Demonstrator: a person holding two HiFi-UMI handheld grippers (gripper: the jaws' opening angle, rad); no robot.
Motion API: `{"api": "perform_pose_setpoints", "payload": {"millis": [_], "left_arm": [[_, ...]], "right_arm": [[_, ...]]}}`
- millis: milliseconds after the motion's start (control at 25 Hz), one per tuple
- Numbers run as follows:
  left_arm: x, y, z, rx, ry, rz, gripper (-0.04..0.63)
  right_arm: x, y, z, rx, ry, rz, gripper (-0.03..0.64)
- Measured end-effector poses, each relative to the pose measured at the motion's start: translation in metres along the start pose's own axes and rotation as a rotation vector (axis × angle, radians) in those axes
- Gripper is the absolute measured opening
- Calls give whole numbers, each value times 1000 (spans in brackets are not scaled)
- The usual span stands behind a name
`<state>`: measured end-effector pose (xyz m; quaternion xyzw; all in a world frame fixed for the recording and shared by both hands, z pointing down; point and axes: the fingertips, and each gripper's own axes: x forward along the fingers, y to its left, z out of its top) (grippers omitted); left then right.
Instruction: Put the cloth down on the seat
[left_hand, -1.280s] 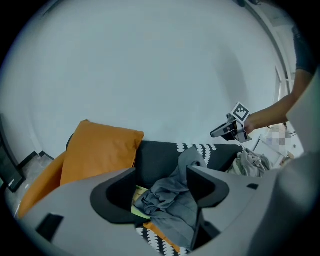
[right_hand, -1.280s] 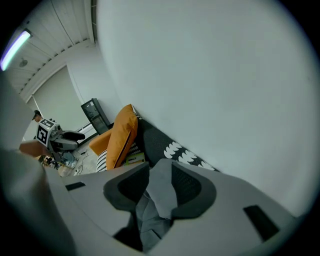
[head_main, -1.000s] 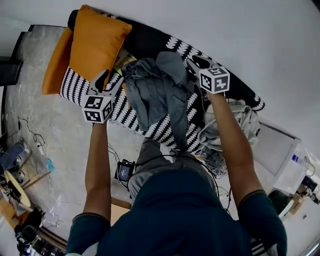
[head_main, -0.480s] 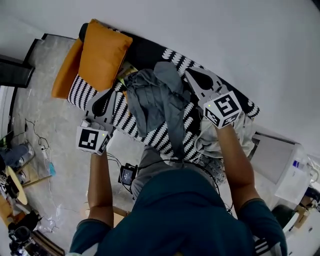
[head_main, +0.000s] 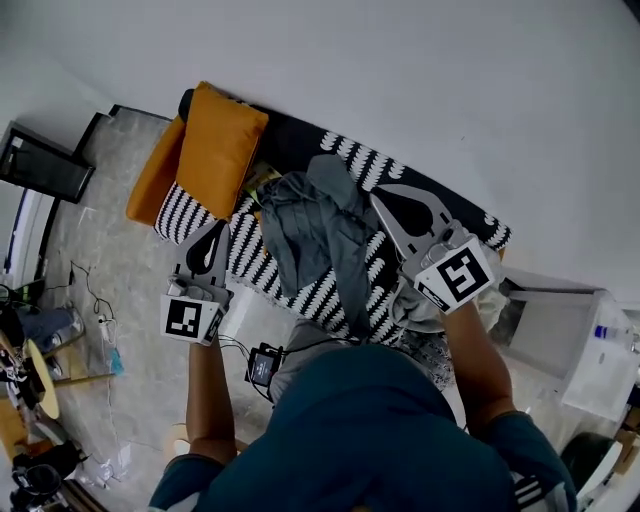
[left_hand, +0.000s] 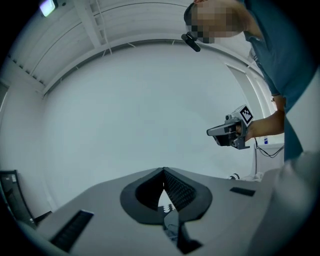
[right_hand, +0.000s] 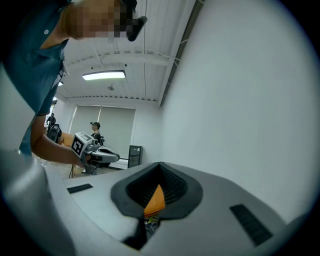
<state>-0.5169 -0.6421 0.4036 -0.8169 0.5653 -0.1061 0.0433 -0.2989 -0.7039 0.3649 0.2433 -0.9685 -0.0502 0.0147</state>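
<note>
The grey cloth lies crumpled on the black-and-white patterned seat, one end trailing over the front edge. My left gripper hangs to the cloth's left over the seat's front, shut and empty. To the cloth's right, my right gripper is also shut, holding nothing. In the left gripper view the jaws meet against a bare wall, with the right gripper beyond. The right gripper view shows shut jaws, an orange sliver through their gap, and the left gripper.
Orange cushions lean at the seat's left end. A pale heap of fabric sits under my right gripper. A white cabinet stands at the right. Cables and a small device lie on the floor by my legs.
Both grippers have drawn back from the cloth toward me and their jaws have gone from open to shut. The cloth stays on the seat.
</note>
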Motion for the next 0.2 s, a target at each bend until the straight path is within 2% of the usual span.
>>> {"api": "perform_pose_setpoints", "payload": {"millis": [200], "left_arm": [[-32, -44, 18, 13, 13, 9, 5]], "right_arm": [[-61, 24, 16, -5, 3, 13, 14]]}}
